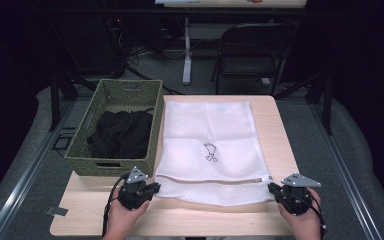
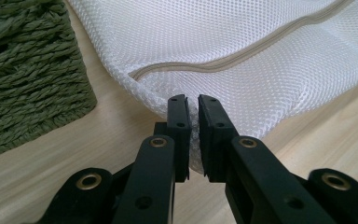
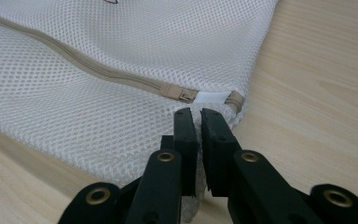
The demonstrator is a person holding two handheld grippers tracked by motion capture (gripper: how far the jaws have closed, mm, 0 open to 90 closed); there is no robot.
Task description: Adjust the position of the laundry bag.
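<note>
White mesh-cloth bag, woven green basket, matt wooden table.

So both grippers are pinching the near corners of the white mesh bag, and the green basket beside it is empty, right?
Not quite. The green basket is not empty: the high view shows dark clothing lying in it. The rest holds: the left gripper and right gripper each pinch a near corner of the white mesh bag.
</note>
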